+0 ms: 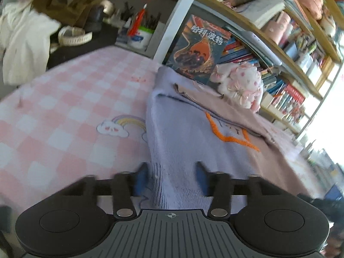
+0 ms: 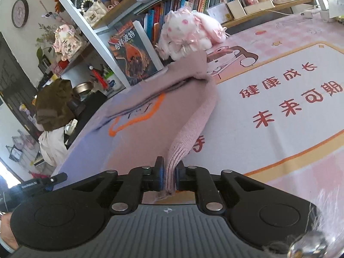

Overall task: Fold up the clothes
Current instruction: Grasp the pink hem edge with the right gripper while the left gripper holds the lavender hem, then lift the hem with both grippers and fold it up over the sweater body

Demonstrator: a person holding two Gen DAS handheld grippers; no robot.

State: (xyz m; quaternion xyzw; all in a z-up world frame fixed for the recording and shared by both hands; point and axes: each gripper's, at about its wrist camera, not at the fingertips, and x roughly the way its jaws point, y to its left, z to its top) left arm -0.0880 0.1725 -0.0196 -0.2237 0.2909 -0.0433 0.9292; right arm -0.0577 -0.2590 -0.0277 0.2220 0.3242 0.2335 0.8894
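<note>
We see a knitted sweater (image 1: 182, 129) lying on the pink checked cloth (image 1: 64, 111) that covers the desk. It looks lilac through the left camera and pinkish through the right one (image 2: 150, 133), so we cannot tell its true shade. An orange stitched outline (image 1: 228, 136) with small lettering inside marks its front. Its far part lies in flat layers, one over another, close to the book (image 1: 197, 51) propped against the bookshelf (image 1: 279, 49) and just beside the plush toy (image 1: 243, 83). Its left edge runs as a straight fold towards us, with the rainbow print (image 1: 120, 124) on the cloth just to its left.

Our left tongs (image 1: 172, 172) stand well open, and ribbed fabric from the near part of the sweater lies between the fingers. The left finger (image 1: 140, 176) sits at the fabric's edge and the right finger (image 1: 201, 175) beside it; neither presses in, so nothing is gripped there.

Our right tongs (image 2: 169, 175) are nearly closed, pinching a ribbed cuff (image 2: 172, 167) between the blue pads (image 2: 161, 177). From that pinch a narrow sleeve (image 2: 197, 116) rises and stretches away to the folded body, lifted clear of the desk. To its right, the cloth shows large red characters (image 2: 290, 99).
</note>
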